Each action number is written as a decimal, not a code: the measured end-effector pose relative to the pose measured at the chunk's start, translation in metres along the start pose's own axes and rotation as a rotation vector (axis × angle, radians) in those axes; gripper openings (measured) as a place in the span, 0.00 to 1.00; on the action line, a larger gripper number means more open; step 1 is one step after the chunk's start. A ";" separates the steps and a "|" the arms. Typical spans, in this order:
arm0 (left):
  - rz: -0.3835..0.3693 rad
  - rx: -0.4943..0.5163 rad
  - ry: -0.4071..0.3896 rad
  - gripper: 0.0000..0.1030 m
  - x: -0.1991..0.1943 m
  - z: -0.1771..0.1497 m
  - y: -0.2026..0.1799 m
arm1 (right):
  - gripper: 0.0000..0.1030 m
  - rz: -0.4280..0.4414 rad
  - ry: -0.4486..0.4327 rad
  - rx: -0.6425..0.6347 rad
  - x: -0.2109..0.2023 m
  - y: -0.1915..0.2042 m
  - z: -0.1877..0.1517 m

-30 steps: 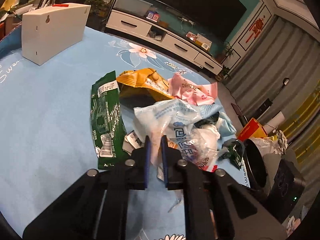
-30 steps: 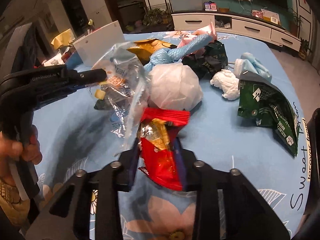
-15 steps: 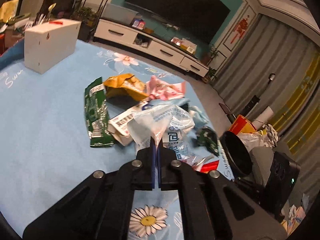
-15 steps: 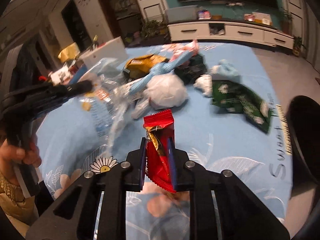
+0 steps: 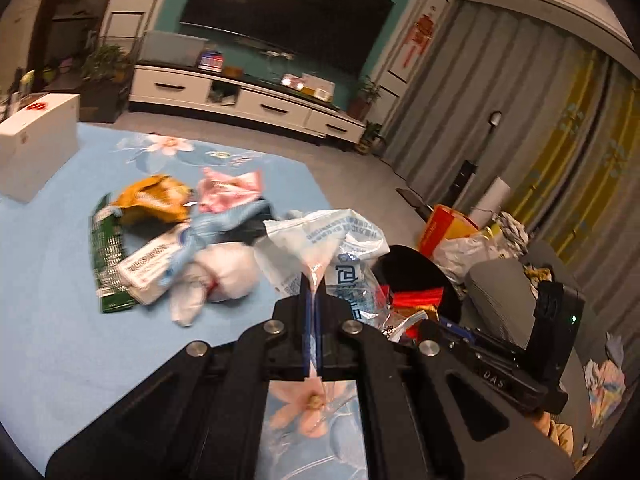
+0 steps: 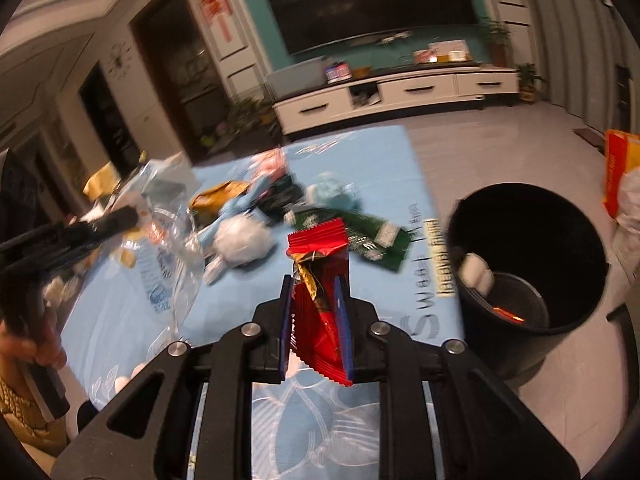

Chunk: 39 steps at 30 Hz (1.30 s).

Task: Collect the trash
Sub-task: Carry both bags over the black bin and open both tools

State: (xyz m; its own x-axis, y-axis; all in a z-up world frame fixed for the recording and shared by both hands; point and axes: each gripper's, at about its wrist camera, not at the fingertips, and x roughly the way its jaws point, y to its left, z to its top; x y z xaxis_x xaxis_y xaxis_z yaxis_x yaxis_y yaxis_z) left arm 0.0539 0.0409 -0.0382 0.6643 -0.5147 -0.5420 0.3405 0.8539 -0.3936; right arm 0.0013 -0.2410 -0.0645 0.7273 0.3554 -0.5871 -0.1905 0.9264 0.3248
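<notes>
Pinched flat between the left gripper [image 5: 313, 292] fingers, a clear printed plastic bag [image 5: 338, 240] hangs tilted downward over the blue floral tablecloth [image 5: 48, 280], while the right gripper [image 6: 316, 292], angled down beside it, clamps a red snack wrapper [image 6: 320, 280] near the black trash bin [image 6: 528, 256].
</notes>
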 end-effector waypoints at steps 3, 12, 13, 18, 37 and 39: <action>-0.027 0.031 0.010 0.02 0.016 0.003 -0.021 | 0.20 -0.042 -0.042 0.054 -0.011 -0.026 0.003; -0.124 0.137 0.046 0.02 0.076 0.018 -0.094 | 0.20 -0.143 -0.138 0.215 -0.035 -0.093 0.002; -0.132 0.148 0.051 0.02 0.083 0.019 -0.101 | 0.20 -0.153 -0.146 0.228 -0.037 -0.099 0.002; -0.180 0.177 0.093 0.02 0.125 0.024 -0.135 | 0.20 -0.212 -0.179 0.296 -0.043 -0.130 0.000; -0.116 0.237 0.268 0.07 0.254 0.003 -0.164 | 0.34 -0.334 -0.117 0.372 0.001 -0.187 -0.005; -0.113 0.236 0.273 0.33 0.259 0.003 -0.164 | 0.46 -0.332 -0.116 0.387 0.001 -0.191 -0.006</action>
State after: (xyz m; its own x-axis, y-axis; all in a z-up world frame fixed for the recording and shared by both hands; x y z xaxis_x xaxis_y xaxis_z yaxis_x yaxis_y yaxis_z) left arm 0.1726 -0.2328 -0.1115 0.4229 -0.5808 -0.6956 0.5666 0.7685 -0.2972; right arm 0.0349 -0.4165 -0.1313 0.7796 0.0142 -0.6262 0.3041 0.8654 0.3983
